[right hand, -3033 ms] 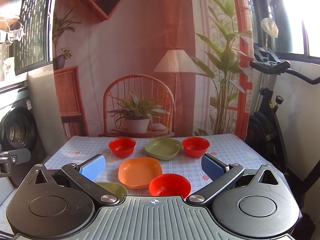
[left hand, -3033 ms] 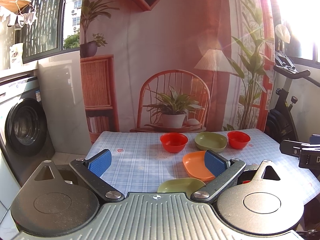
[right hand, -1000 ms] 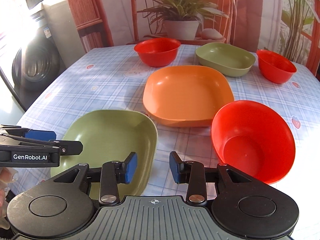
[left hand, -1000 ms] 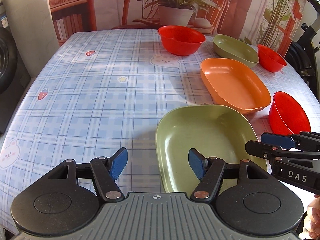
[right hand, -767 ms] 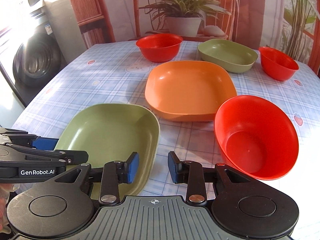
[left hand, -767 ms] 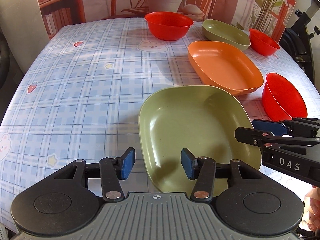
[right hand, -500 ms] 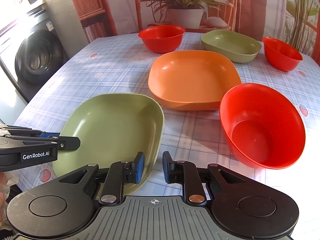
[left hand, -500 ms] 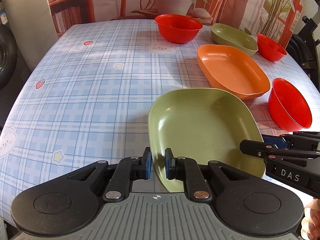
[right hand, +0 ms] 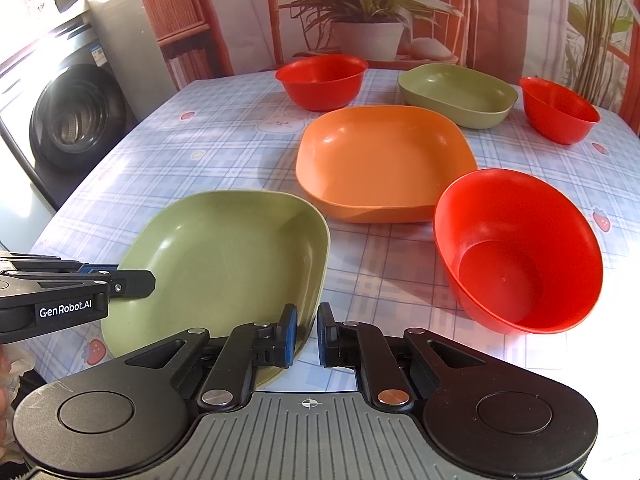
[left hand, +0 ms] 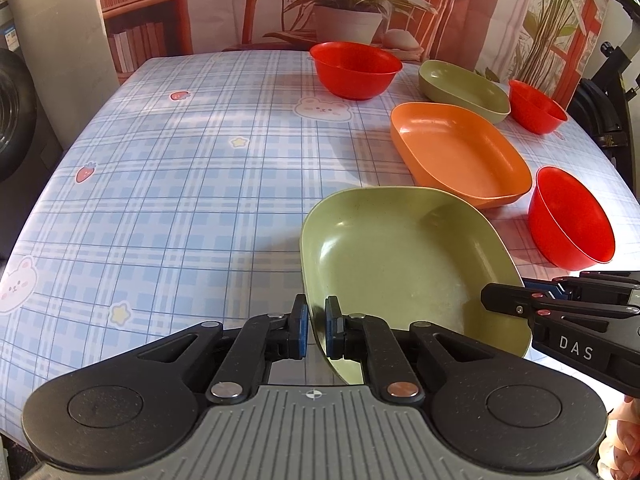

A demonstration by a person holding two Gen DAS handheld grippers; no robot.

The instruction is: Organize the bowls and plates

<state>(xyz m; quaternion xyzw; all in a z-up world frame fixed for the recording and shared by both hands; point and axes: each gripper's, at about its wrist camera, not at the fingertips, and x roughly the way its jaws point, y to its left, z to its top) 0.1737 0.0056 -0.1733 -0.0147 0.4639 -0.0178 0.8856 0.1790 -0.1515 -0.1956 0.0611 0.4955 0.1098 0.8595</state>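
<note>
Nearest: left gripper (left hand: 316,330) clenched on the near-left rim of the near green plate (left hand: 400,264), jaws just drawn together with that rim between the pads. Alongside: right gripper (right hand: 306,336) likewise pinching the near-right rim of the same plate, jaws just closing further, rim between them. Marks, in all likelihood, the end of the grasp step and readiness for a two-handed lift, probably toward a stack with a matching dish. Lifted off or resting on the checked tablecloth (left hand: 180,180): not discernible. Holds nothing inside.

Just beyond, to the right: near red bowl (right hand: 516,252), empty, apart from the gripped plate. Behind the plate, close to its far rim: orange plate (right hand: 384,160), empty.

Farthest, in a row by the table's back edge: far-left red bowl (right hand: 322,80), far green plate (right hand: 456,92), far-right red bowl (right hand: 558,110). All empty, none nested or stacked.
</note>
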